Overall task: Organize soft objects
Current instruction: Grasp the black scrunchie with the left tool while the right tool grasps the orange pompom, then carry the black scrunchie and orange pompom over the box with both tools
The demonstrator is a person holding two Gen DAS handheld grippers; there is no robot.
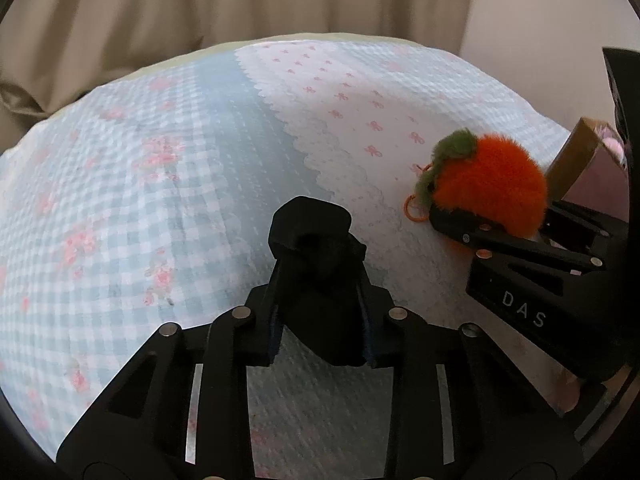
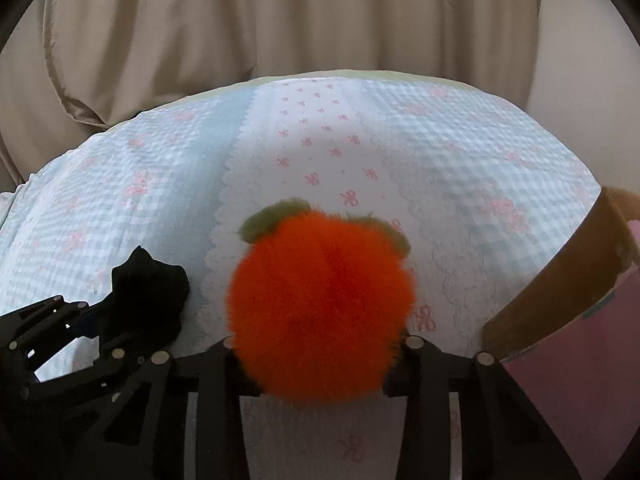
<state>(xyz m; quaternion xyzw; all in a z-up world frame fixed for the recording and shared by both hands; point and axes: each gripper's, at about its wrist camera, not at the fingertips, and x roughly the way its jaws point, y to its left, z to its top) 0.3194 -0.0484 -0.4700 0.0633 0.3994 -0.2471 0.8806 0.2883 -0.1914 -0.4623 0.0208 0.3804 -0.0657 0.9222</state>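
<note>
A: Left wrist view: why is the left tool [image 1: 320,316] clenched on the black sock [image 1: 316,248]?
B: To lift it off the bed [image 1: 120,200]. The right tool [image 2: 320,364] squeezes the orange pompom [image 2: 320,312]; the box [image 2: 560,280] waits at three o'clock.

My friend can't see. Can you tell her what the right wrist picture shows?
The right gripper is shut on a fluffy orange pom-pom with green leaves, over a blue-and-pink checked cloth. At left the left gripper is shut on a black sock; a brown-rimmed pink box sits right.
</note>
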